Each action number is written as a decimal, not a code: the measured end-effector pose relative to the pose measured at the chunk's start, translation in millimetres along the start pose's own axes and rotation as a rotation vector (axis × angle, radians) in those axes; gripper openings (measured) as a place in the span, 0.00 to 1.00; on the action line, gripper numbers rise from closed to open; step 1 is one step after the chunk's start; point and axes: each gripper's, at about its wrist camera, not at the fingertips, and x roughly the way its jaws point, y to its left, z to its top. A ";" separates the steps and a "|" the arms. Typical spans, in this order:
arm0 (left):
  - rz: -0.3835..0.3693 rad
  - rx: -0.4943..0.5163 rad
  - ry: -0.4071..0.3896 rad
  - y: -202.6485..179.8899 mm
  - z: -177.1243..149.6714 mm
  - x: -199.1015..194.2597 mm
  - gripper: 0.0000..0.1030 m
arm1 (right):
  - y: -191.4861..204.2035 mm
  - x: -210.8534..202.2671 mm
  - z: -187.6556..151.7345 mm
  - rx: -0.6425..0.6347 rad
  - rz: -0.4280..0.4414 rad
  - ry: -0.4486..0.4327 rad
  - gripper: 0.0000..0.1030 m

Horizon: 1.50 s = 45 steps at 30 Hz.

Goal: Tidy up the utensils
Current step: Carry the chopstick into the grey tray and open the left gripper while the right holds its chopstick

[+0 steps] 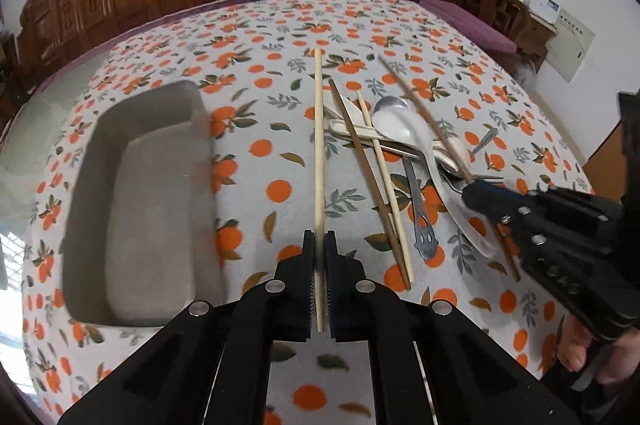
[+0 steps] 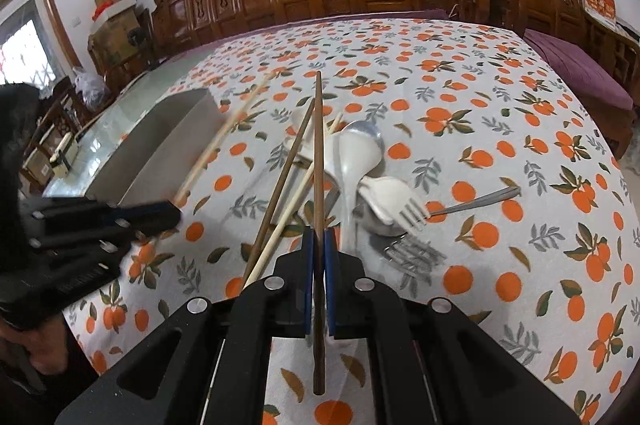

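Left hand-held gripper (image 1: 319,245) pinches pale chopstick (image 1: 318,129) near end; right hand-held gripper (image 2: 319,245) pinches dark chopstick (image 2: 318,145). Both light, stiff, slick; grip nearer middle limits swing.

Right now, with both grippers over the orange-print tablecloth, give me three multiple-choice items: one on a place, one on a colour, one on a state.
1. Where does the grey rectangular bin sit relative to the utensil pile, seen from the left wrist?
A. To its left
B. To its right
C. On top of it

2. What colour is the chopstick in the right gripper?
A. Pale
B. Dark brown
C. Silver

3. How do the jaws of the left gripper stand?
A. Wide open, with nothing between them
B. Shut on the pale wooden chopstick
C. Shut on a fork

Key: 1 A, the bin lies left of the pile; 2 B, the dark brown chopstick runs between the blue pads; 3 B, the pads press on the pale stick.
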 end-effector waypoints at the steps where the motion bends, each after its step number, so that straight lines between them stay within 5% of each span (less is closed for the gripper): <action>1: 0.001 0.000 -0.005 1.7 0.3 -3.7 0.04 | 1.7 -0.1 -0.4 -0.004 0.001 0.000 0.06; 17: 0.026 -0.053 -0.073 78.0 1.3 -46.3 0.04 | 59.8 -11.3 17.3 -0.125 -0.018 -0.013 0.06; 37: -0.004 -0.119 0.020 140.9 -5.3 -10.1 0.04 | 118.1 9.8 45.8 -0.201 -0.005 0.026 0.06; 41: -0.012 -0.138 0.004 147.6 -3.7 -14.2 0.18 | 124.2 12.4 47.7 -0.208 -0.001 0.032 0.06; 45: 0.009 -0.133 -0.027 152.4 -0.6 -22.9 0.20 | 131.1 14.9 50.4 -0.212 0.004 0.034 0.06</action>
